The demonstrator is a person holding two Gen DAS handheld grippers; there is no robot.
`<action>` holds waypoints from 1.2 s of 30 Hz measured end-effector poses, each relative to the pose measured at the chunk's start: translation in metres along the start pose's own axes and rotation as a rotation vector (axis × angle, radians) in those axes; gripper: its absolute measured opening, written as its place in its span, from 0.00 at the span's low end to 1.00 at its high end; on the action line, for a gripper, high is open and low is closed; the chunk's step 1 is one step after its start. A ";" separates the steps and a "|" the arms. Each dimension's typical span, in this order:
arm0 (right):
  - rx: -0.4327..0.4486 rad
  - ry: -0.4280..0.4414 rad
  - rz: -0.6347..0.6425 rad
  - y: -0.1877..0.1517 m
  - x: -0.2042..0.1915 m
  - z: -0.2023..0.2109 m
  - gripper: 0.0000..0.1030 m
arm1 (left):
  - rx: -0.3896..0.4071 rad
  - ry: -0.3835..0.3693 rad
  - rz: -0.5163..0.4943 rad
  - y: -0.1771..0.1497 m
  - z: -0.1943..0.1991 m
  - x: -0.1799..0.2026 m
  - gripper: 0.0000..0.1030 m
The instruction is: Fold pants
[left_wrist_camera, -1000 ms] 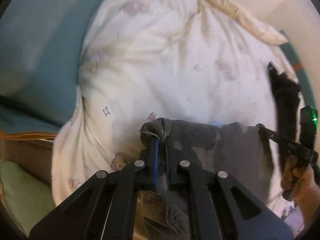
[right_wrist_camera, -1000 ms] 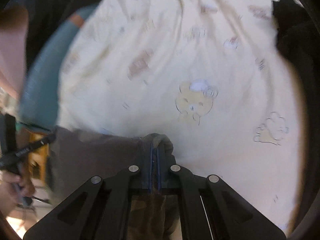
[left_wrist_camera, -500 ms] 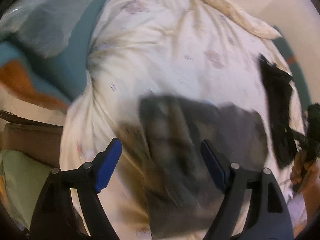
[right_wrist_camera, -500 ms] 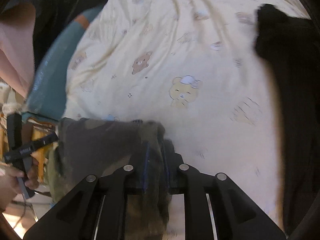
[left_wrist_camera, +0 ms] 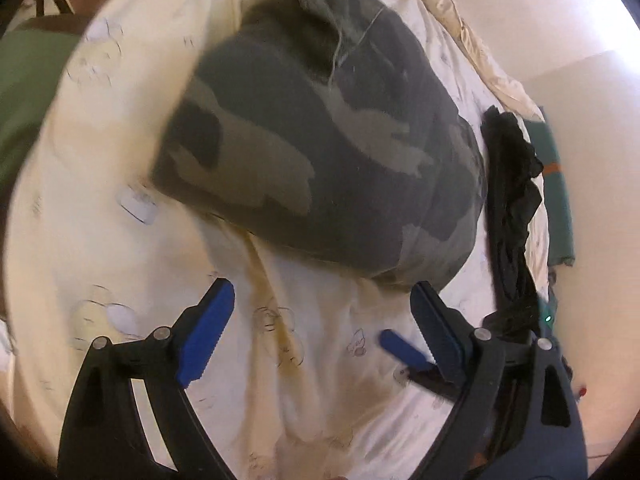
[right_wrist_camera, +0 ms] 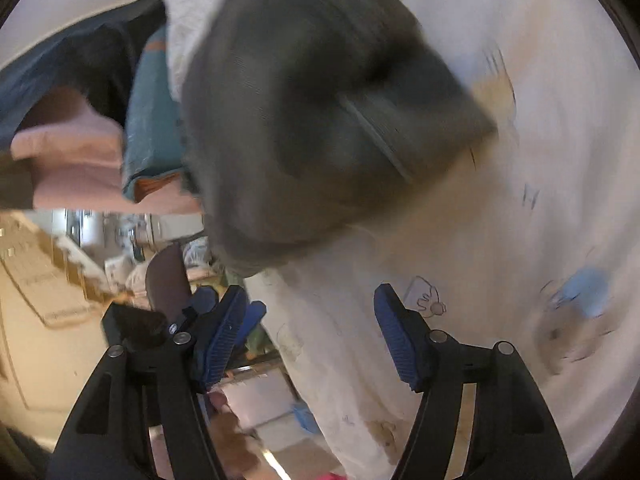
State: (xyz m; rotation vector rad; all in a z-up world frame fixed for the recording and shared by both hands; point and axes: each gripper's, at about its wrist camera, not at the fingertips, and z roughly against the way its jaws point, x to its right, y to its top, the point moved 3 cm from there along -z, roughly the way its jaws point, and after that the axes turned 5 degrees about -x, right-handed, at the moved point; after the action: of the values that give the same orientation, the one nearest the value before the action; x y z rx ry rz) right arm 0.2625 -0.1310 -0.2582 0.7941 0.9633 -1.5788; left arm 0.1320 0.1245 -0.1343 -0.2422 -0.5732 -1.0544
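The left gripper [left_wrist_camera: 320, 320] has its jaws wide and opening further, with nothing between them but cream bedding; its blue pads [left_wrist_camera: 206, 332] stand clear of any cloth. The right gripper [right_wrist_camera: 310, 328] also has its jaws apart and opening, empty, over the same bedding near the bed's edge.

Just beyond both sets of jaws lie the pants [left_wrist_camera: 320, 140], a camouflage-patterned bundle folded over on the duvet [left_wrist_camera: 100, 240], which is cream with small cartoon prints. In the left wrist view the folded edge of the pants sits just above the pads, not touching them. In the right wrist view the pants [right_wrist_camera: 312, 112] are a dark, blurred mass filling the upper middle.

To the right of the pants in the left view, a black garment [left_wrist_camera: 512, 200] lies in a long strip on the duvet, close beside them. Past it is a teal cloth [left_wrist_camera: 560, 200] at the bed's edge. In that view the right gripper's blue pad pokes in behind the left gripper's right finger.

In the right view, teal bedding [right_wrist_camera: 152, 120] and a pink cloth [right_wrist_camera: 76, 160] lie left of the pants, and the floor [right_wrist_camera: 36, 360] with blurred clutter shows below the bed's edge.
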 end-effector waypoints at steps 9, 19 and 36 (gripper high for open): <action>0.059 0.115 -0.052 0.042 0.020 -0.033 0.74 | -0.001 -0.157 0.121 0.037 -0.029 -0.042 0.86; 0.335 0.209 -0.128 0.064 0.040 0.036 0.91 | 0.123 -0.179 0.237 0.069 0.001 -0.077 0.85; 0.286 0.127 -0.129 0.079 0.021 0.009 0.74 | 0.118 -0.138 0.222 0.072 0.000 -0.074 0.39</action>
State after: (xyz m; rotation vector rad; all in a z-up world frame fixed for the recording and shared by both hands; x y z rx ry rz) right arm 0.3349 -0.1559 -0.2873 1.0582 0.9038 -1.8218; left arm 0.1675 0.2154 -0.1693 -0.2696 -0.7138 -0.7899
